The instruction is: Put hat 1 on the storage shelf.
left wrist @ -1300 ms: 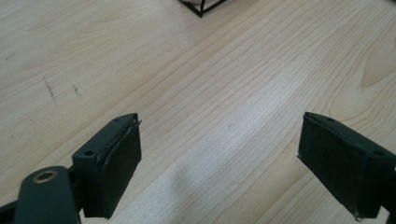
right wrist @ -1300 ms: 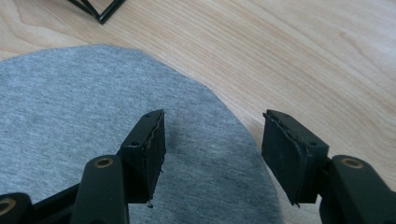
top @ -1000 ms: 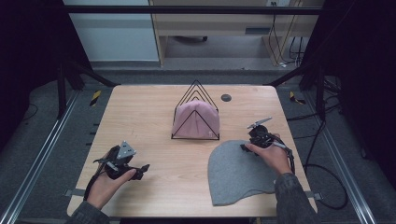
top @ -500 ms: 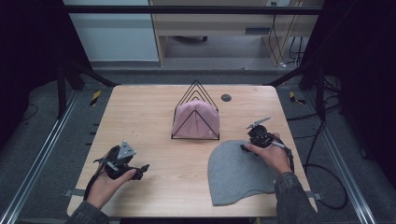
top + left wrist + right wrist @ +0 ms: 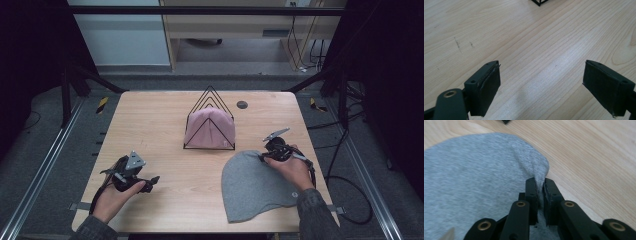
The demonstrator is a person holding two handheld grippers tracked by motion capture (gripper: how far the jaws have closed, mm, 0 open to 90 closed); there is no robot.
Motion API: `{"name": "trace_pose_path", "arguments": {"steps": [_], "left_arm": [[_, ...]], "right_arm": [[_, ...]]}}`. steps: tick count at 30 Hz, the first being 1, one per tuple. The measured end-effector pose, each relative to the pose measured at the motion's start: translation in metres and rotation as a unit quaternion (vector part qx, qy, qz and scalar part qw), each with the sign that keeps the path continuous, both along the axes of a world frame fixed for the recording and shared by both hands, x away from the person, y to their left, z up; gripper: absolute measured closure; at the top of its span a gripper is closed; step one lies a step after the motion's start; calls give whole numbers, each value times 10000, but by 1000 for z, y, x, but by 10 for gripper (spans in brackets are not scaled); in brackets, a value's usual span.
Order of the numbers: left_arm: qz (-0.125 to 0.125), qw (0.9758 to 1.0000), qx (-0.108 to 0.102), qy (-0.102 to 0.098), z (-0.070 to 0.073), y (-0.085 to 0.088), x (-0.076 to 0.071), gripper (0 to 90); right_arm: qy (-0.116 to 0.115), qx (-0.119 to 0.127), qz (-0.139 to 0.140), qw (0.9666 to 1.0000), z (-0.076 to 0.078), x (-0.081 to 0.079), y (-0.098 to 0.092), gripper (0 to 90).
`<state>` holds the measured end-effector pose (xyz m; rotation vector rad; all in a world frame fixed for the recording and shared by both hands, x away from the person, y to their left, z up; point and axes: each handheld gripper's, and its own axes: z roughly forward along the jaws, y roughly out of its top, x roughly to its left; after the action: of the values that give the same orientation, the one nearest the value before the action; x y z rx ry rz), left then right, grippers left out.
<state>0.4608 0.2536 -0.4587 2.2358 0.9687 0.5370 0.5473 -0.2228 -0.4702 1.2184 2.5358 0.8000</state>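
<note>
Grey beanie lies flat on the near right of the wooden table, and I have its top edge pinched in my right gripper. In the right gripper view the jaws have just been closing and now stand almost together, with a thin ridge of the knit caught between the pads. My left gripper rests near the table's left front with its jaws wide apart over bare wood, holding nothing. Behind the grey hat, a black wire rack at mid-table already carries a pink beanie in its slots.

My worry is the bite: I judge it shallow, perhaps taking the upper layer of fabric alone. If I lift quickly, the knit could stretch and slide out of the pads, or the hat could hang open and drag across the table. Swinging it toward the rack with so much cloth trailing could snag a wire, tip the rack or pull the pink hat loose. A slow lift, with my free left gripper ready to take the opposite edge, looks the safer course.
</note>
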Motion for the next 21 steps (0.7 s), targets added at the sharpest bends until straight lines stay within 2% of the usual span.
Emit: {"name": "trace_pose_path", "arguments": {"steps": [3, 4, 6, 9, 11, 16, 21], "left_arm": [[-7, 10000, -10, 23, 0, 0, 0, 140], [-6, 10000, -32, 53, -1, 1, 1, 140], [-32, 9999, -125, 107, -1, 2, 1, 140], [-57, 9997, -137, 178, -2, 2, 2, 139], [-94, 9996, -140, 237, -3, 2, 2, 135], [-72, 9995, -225, 194, -1, 2, 2, 139], [-149, 9993, -206, 282, -3, 1, 2, 138]], "right_arm": [[-134, 103, 98, 9998, 8, -5, 2, 849], [-300, 259, 182, 9990, 18, -12, 5, 850], [-439, 425, 214, 9979, 26, -20, 7, 850], [-690, 519, 369, 9956, 38, -32, 14, 851], [-849, 607, 480, 9934, 48, -41, 18, 851], [-1193, 838, 768, 9863, 73, -58, 30, 851], [-1420, 921, 1064, 9798, 92, -70, 44, 852]]}}
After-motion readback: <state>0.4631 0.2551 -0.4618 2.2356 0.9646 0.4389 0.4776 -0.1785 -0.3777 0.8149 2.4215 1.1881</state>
